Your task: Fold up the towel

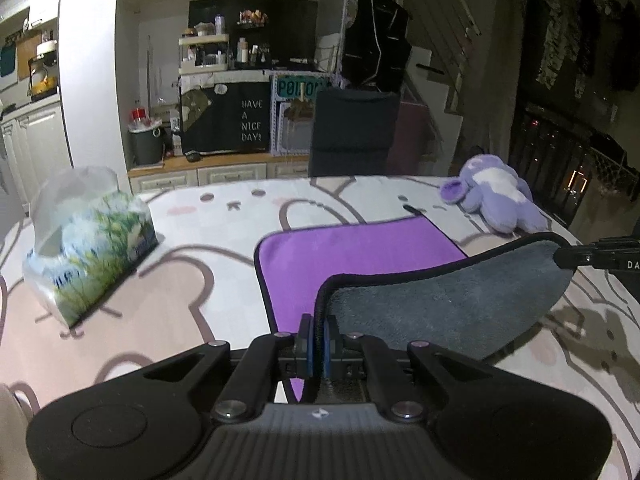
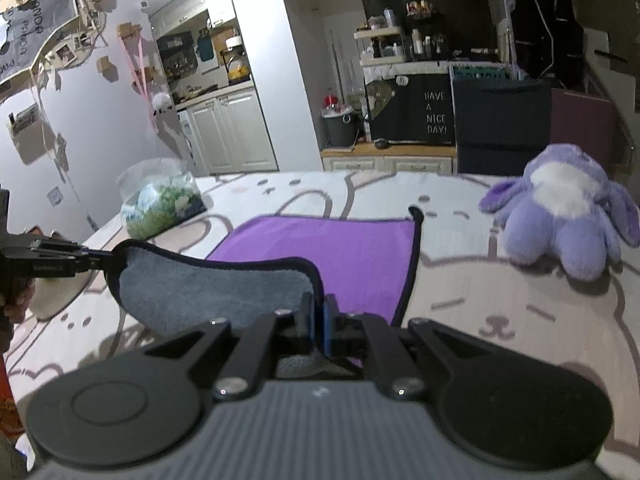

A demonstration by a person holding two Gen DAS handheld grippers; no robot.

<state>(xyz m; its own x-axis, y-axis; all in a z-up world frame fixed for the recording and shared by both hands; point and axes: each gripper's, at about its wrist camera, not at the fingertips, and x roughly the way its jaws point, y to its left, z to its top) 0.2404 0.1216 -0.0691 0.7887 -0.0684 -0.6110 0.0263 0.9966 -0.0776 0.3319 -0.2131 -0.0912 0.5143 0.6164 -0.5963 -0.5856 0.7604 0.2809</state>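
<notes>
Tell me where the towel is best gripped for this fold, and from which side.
At the two near corners, approached from the near edge. The towel lies flat with its purple face up, so only the black-bound hem gives thin edges to pinch. The left gripper and right gripper each clamp one corner, lifting the grey underside.

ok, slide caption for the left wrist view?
Left gripper and right gripper lift the purple towel's near edge, grey underside showing.

Open patterned bench [image 1: 208, 248] lies between the purple towel [image 1: 360, 248] and a tissue pack [image 1: 92, 240] standing well to its left. A purple plush toy [image 2: 560, 208] sits on the right far side, near the towel's far corner, with a bare strip of bench between them.
</notes>
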